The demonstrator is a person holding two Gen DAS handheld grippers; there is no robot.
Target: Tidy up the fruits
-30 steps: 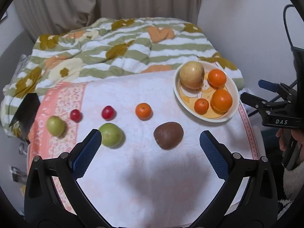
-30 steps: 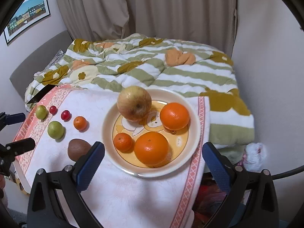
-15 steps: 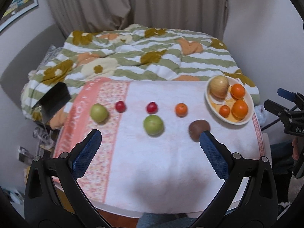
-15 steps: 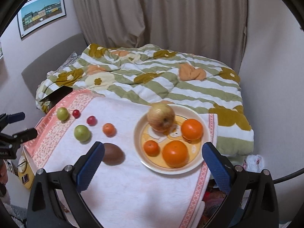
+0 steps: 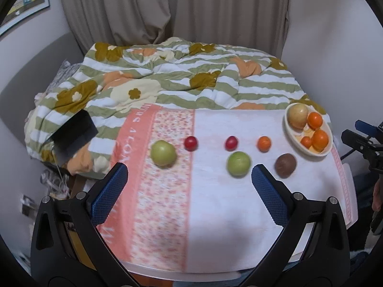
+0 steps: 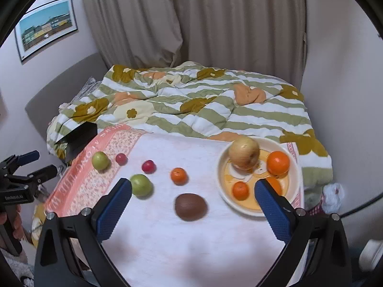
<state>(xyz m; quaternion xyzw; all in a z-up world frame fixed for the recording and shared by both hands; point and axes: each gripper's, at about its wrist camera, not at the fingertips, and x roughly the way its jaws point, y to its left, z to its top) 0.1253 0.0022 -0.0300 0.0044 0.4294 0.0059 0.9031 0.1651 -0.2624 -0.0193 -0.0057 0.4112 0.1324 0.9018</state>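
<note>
**A:** What are the tongs doing?

**B:** The left tongs (image 5: 189, 181) are spread wide with nothing between the blue pads, held high and back from the surface (image 5: 215, 205). The right tongs (image 6: 192, 197) are just as wide and just as empty. My guess is both are hanging back to take in the whole spread before choosing a fruit.

**A:** And the fruit?

**B:** Take the plate (image 6: 295, 179) as the marker. On it sit an apple (image 6: 243, 153) and three oranges, so it looks like the collecting spot. Nearest to it on the cloth lies the kiwi (image 6: 190, 206), with a small orange (image 6: 178, 175) just beyond that. Farther from the plate come a green fruit (image 6: 141, 184) and a red one (image 6: 148, 166), and farthest off a second green fruit (image 6: 100, 160) beside a second red one (image 6: 121, 159).

**A:** Why is each pair of tongs on its own side?

**B:** Probably to divide the reach: the right near the plate, the left towards the far fruits.
</note>
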